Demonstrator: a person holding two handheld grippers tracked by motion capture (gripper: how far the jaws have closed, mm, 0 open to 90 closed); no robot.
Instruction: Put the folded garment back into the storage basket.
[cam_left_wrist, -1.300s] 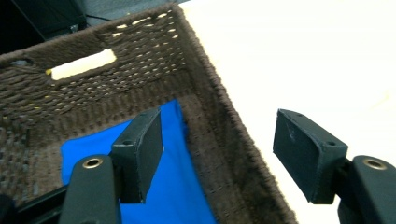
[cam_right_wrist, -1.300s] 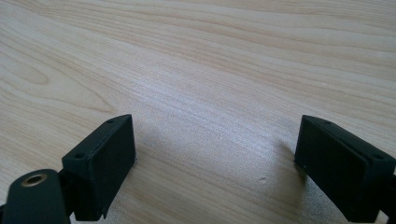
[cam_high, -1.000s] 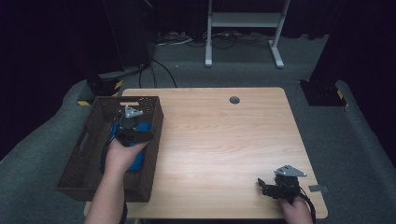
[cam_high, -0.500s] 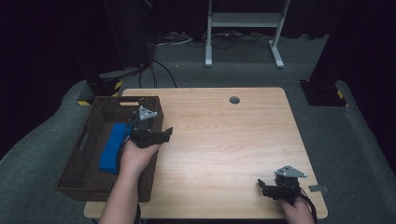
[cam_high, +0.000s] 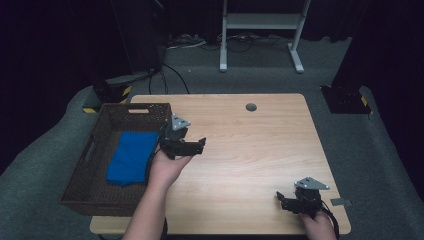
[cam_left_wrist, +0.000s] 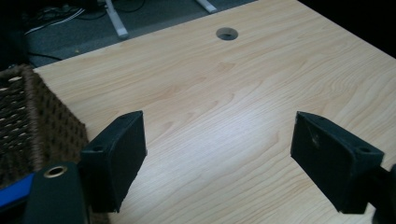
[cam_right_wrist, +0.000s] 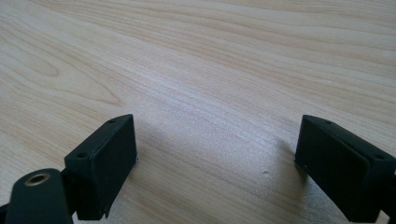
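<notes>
A blue cloth (cam_high: 131, 156) lies folded inside the dark wicker basket (cam_high: 100, 134) at the table's left side. My left gripper (cam_high: 192, 145) hovers just right of the basket's rim, over the wood, open and holding nothing. In the left gripper view its gripper (cam_left_wrist: 217, 154) has its jaws spread wide over bare wood, with the basket wall (cam_left_wrist: 28, 126) at the left. My right gripper (cam_high: 284, 200) rests near the table's front right corner, open and empty. Its gripper (cam_right_wrist: 217, 158) shows wide-apart jaws over bare wood in the right gripper view.
The light wooden table (cam_high: 250, 150) has a round cable hole (cam_high: 251, 107) near its far edge. Beyond the table stand a white metal frame (cam_high: 260, 30) and cables on grey carpet. A small grey tag (cam_high: 338, 202) lies by the right front corner.
My left gripper has come up out of the basket and moved right over the table, leaving the blue cloth inside. The right gripper has stayed in place.
</notes>
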